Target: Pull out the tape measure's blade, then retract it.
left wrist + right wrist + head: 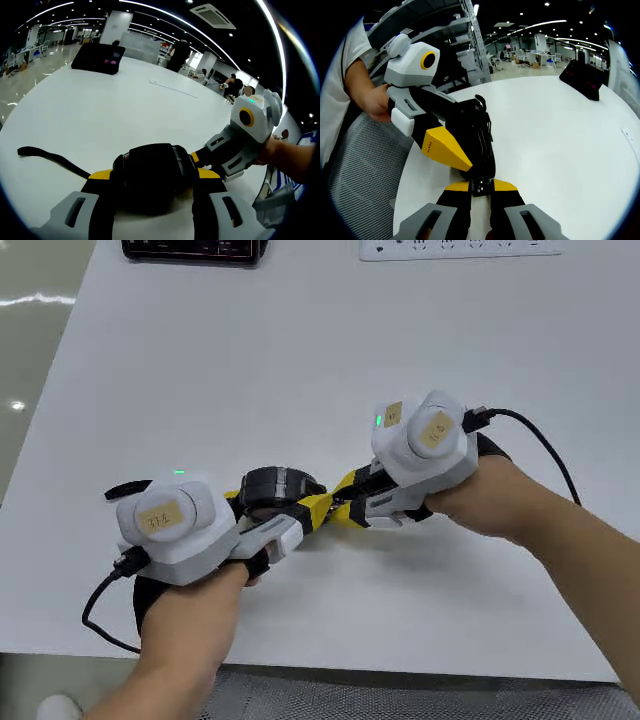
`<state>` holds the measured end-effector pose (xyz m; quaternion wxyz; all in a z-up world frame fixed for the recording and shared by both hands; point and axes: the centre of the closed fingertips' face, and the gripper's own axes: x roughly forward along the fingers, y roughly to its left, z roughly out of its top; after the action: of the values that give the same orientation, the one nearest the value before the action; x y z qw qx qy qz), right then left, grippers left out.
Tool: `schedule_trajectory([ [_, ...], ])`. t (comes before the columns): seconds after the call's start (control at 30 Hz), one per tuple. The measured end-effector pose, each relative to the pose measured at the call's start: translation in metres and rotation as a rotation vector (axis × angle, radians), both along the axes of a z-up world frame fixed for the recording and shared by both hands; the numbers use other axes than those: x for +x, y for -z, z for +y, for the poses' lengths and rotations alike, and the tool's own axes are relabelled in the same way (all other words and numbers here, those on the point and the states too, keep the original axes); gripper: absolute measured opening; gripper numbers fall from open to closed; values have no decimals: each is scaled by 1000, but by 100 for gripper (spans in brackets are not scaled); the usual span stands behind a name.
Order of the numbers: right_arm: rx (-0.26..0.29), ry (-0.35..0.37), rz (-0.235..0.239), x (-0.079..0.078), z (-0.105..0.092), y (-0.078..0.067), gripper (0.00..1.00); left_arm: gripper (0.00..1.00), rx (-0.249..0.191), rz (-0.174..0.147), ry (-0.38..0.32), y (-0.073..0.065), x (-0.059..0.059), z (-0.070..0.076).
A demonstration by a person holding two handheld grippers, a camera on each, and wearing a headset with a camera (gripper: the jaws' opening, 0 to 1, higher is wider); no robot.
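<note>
Plainly, the tape measure (278,490) lies on the tabletop (300,360) between the two hands, its black case clamped across the sides by the left tongs (155,176); the right tongs (481,187) are pinched on a small dark tab (480,184) at the case's mouth, probably the blade's end hook; hardly any blade is out. The pull should run along the line joining the two tongs, away from the case toward the person's right; the right tongs are nearer the mouth. The right gripper view shows that pinch; the left gripper view shows the case's back and its strap (45,154) trailing on the tabletop.
</note>
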<state>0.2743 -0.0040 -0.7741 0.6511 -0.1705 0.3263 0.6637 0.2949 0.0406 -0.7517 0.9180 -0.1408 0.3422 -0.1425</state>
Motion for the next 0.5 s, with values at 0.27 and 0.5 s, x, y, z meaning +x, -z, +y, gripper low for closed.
schedule_trajectory([
  [0.27, -9, -3, -20, 1, -1, 0, 12, 58, 2, 2, 1, -1, 0, -1],
  [0.5, 12, -4, -29, -1, -2, -2, 14, 60, 6, -1, 17, -1, -1, -2],
])
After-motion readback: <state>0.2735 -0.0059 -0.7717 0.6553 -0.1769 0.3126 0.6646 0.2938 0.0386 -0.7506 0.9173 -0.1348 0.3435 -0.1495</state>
